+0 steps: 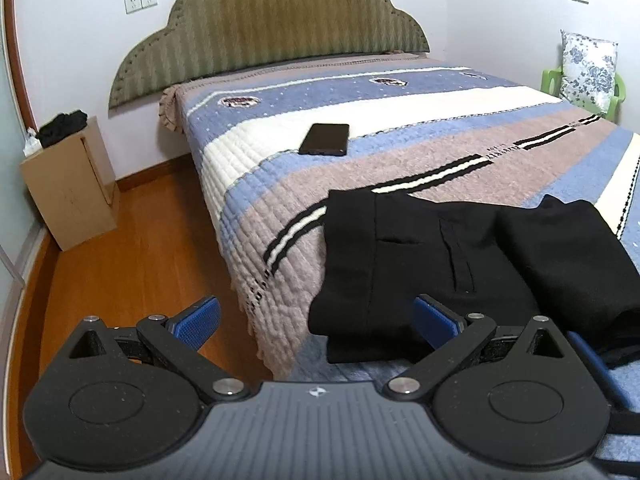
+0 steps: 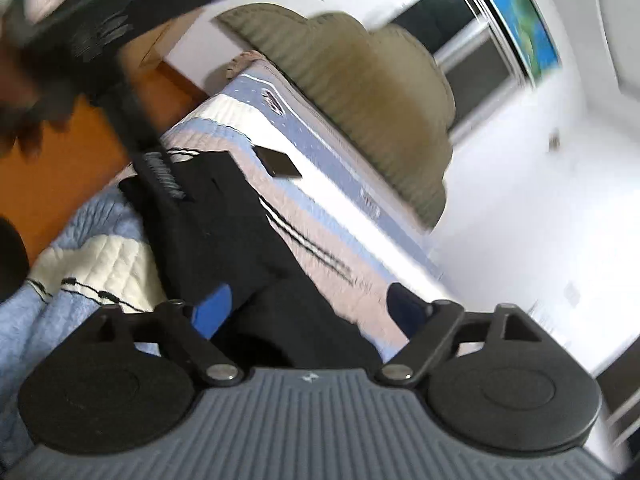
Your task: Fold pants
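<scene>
Black cloth lies in a compact stack near the foot corner of the bed [image 1: 400, 136]: the pants [image 1: 432, 264] rest on the striped quilt [image 1: 280, 208], already doubled over, with a second thick fold [image 1: 572, 256] lapped on at the right and one edge reaching the side of the mattress. The task looks late in its course, probably between folds or close to the last one (the bundle is short but still loose at its near edge).

Neither tool holds anything. The left gripper [image 1: 316, 320] has its blue pads [image 1: 198, 322] spread wide, one out over the floor and one just above the near edge of the pants. The right gripper [image 2: 312, 312] is likewise spread apart, hovering low over the fabric; its view is tilted and smeared, so whether a pad touches the cloth cannot be told.

A next move would likely call for both tools to pinch the near corners, taking all layers together, and carry them over evenly, or else to press the stack flat.

By count: one pair of pants, two grippers, one dark phone [image 1: 325, 139] lying well apart on the quilt, one cardboard box [image 1: 70, 184] on the floor, one flowered cushion [image 1: 586, 68] on a green chair.
</scene>
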Available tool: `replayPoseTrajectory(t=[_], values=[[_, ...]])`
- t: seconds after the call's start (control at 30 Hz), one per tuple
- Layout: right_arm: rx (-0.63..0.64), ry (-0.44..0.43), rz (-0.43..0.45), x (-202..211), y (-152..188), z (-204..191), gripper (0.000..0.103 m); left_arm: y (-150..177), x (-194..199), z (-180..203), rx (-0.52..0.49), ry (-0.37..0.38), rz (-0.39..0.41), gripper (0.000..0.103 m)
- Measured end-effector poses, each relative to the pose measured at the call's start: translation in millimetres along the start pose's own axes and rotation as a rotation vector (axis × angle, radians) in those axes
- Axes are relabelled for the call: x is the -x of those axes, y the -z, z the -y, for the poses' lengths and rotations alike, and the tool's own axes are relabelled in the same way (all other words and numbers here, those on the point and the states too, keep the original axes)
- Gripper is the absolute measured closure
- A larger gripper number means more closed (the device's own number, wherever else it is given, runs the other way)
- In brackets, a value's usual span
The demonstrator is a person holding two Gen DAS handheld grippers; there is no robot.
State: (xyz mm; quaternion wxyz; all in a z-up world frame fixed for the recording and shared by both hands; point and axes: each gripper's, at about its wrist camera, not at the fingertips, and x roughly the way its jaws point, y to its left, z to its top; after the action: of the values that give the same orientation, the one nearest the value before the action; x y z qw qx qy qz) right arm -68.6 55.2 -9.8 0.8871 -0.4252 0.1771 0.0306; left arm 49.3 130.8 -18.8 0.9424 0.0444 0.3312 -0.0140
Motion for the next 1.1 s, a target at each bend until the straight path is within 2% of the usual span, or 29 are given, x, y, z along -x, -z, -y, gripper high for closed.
replayPoseTrajectory(t=[0.07, 0.13, 0.27, 0.4, 0.47, 0.5, 0.6, 0.67, 0.73, 0.77, 0.8, 0.97, 1.03, 1.1], values=[[0.030, 0.037, -0.004, -11, -5, -16, 0.022, -1, 2, -2, 0.003, -0.002, 0.006, 0.000], [0.063, 0.064, -0.038, -26, -6, -28, 0.027, -2, 2, -6, 0.016, 0.002, 0.006, 0.000], [0.052, 0.019, -0.146, -52, 3, -34, 0.044, -2, 1, -11, 0.039, 0.004, 0.006, 0.000], [0.112, 0.128, -0.217, -66, 19, -33, 0.045, -3, 0, -12, 0.041, 0.006, 0.003, 0.000], [0.133, 0.117, -0.269, -72, 23, -35, 0.045, -3, 1, -12, 0.037, 0.013, 0.002, 0.000], [0.142, 0.094, -0.272, -71, 23, -38, 0.044, -3, 1, -11, 0.033, 0.014, 0.003, 0.000], [0.194, 0.103, -0.244, -63, 22, -49, 0.044, -3, 2, -8, 0.016, 0.010, 0.006, 0.000], [0.149, 0.085, -0.254, -62, 23, -41, 0.044, -4, 2, -6, 0.008, 0.014, 0.008, 0.000], [0.121, 0.062, -0.263, -66, 25, -34, 0.050, -6, 3, -5, 0.008, 0.021, 0.011, 0.000], [0.109, 0.045, -0.282, -71, 29, -30, 0.066, -7, 5, -4, 0.006, 0.027, 0.015, 0.000], [0.076, 0.013, -0.301, -75, 31, -25, 0.089, -8, 5, -2, 0.003, 0.031, 0.017, 0.000], [-0.033, -0.079, -0.299, -75, 36, -6, 0.093, -9, 8, 2, -0.017, 0.025, 0.029, 0.000], [-0.172, -0.152, -0.302, -78, 39, 18, 0.093, -10, 6, -1, -0.006, 0.025, 0.026, 0.000], [-0.387, -0.258, -0.307, -82, 44, 56, 0.093, -10, 3, -5, 0.017, 0.031, 0.015, 0.000]])
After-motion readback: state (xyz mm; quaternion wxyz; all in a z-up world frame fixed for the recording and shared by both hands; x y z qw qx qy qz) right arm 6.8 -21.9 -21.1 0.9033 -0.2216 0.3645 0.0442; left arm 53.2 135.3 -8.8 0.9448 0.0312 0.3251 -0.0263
